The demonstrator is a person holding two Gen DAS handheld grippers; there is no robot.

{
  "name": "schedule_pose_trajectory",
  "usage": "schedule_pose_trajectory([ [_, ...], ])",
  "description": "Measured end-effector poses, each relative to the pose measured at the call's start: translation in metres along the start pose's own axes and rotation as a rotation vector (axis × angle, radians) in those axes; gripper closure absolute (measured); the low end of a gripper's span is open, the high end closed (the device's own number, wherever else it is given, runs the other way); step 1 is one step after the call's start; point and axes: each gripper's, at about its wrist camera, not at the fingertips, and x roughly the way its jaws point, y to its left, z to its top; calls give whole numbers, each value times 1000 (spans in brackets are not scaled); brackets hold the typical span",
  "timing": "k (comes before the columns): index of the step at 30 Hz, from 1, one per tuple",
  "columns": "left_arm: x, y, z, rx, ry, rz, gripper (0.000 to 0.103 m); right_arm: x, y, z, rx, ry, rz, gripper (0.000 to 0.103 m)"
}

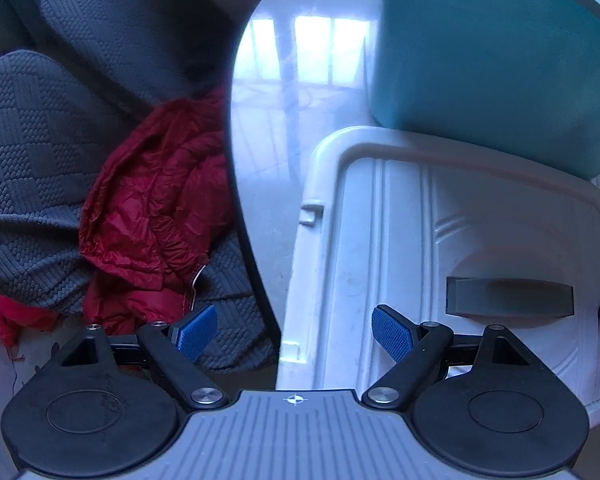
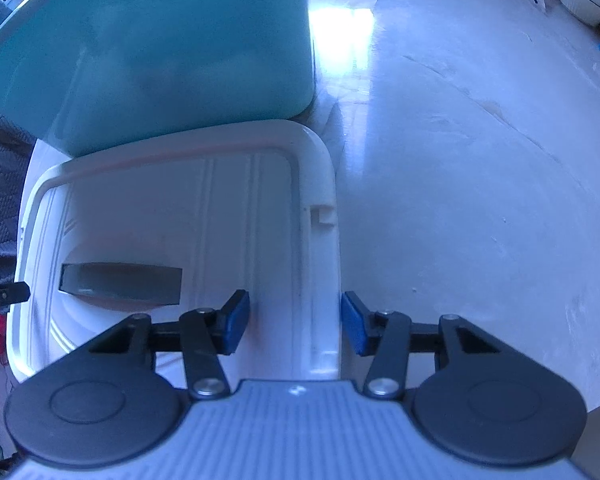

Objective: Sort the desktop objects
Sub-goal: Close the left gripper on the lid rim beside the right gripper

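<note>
A white plastic lid (image 1: 400, 208) with a grey recessed handle (image 1: 508, 296) lies on the glossy white table (image 1: 276, 92), partly under a teal box (image 1: 500, 52). My left gripper (image 1: 294, 332) is open, its jaws astride the lid's left rim and the table edge, holding nothing. In the right wrist view the lid (image 2: 180, 208), its handle (image 2: 120, 284) and the teal box (image 2: 160, 48) show again. My right gripper (image 2: 295, 320) is open with its jaws on either side of the lid's right rim, not closed on it.
A grey quilted sofa (image 1: 40, 152) with a red jacket (image 1: 152, 208) lies left of the table. The table (image 2: 480, 180) stretches to the right. A white bowl (image 2: 584, 0) and small items sit at its far right corner. The left gripper's finger tip (image 2: 4, 294) shows at the lid's left.
</note>
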Motion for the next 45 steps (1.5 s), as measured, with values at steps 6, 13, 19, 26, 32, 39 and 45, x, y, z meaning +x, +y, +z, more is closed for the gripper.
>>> schedule_pose_trajectory([
  [6,1,12,-8,-22,14,5,17,0,-2,-5,-13,5,-1,52],
  [13,3,23,-17,-45,26,-26,17,1,12,-5,-45,17,16,52],
  [19,5,34,-24,-70,23,-47,17,5,14,-3,-65,19,19,52],
  [26,8,52,-36,-117,22,-87,17,9,23,-5,-96,33,30,52],
  [32,11,67,-46,-160,22,-125,17,23,43,-10,-116,41,35,51],
  [39,29,98,-63,-308,47,-312,17,28,49,-15,-129,52,39,51],
  [45,57,109,-81,-423,52,-530,16,32,56,-16,-137,60,47,51],
])
